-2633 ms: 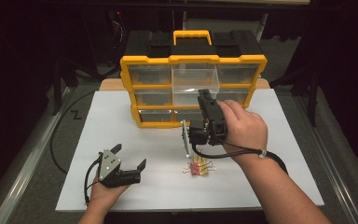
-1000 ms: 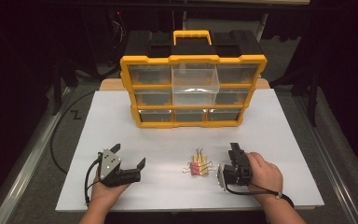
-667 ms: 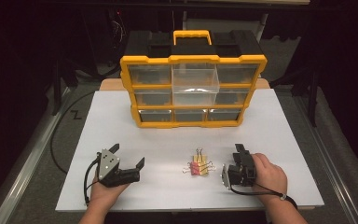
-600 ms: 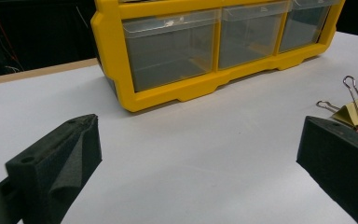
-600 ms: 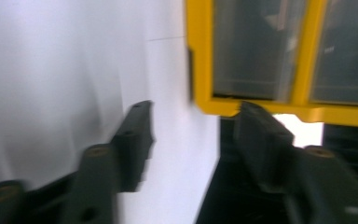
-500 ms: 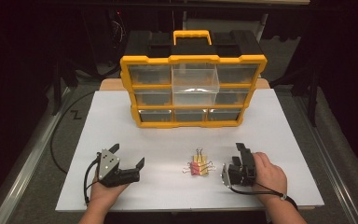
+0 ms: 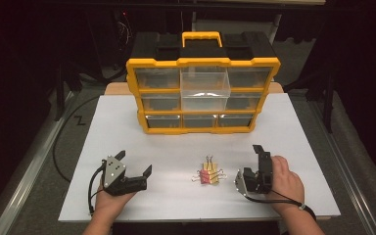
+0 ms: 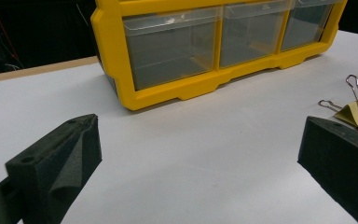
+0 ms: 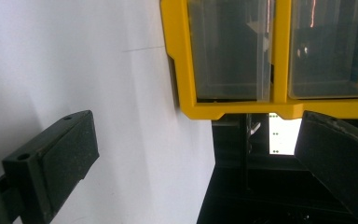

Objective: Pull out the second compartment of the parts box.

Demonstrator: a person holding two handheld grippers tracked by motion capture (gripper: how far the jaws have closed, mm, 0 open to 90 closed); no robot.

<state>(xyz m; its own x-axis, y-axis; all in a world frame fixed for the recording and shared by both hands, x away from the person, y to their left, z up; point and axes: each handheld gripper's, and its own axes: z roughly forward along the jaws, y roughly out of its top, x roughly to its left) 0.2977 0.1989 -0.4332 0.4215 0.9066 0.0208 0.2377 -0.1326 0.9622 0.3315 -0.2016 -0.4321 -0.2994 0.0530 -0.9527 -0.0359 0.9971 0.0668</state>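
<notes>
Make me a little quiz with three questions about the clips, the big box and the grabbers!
1. Where do the binder clips lie?
A. Between the two hand-held grippers
B. Inside a drawer
C. On top of the box

2. What colour is the frame of the drawer box?
A. Green
B. Yellow
C. Purple

3. How is the left hand-held gripper?
A. Shut on a clip
B. Open, holding nothing
C. Shut on a drawer

Answers: 1 A, the clips sit on the white table between the left one and the right hand-held gripper. 2 B, its frame is yellow. 3 B, its jaws stand wide apart over bare table.
</notes>
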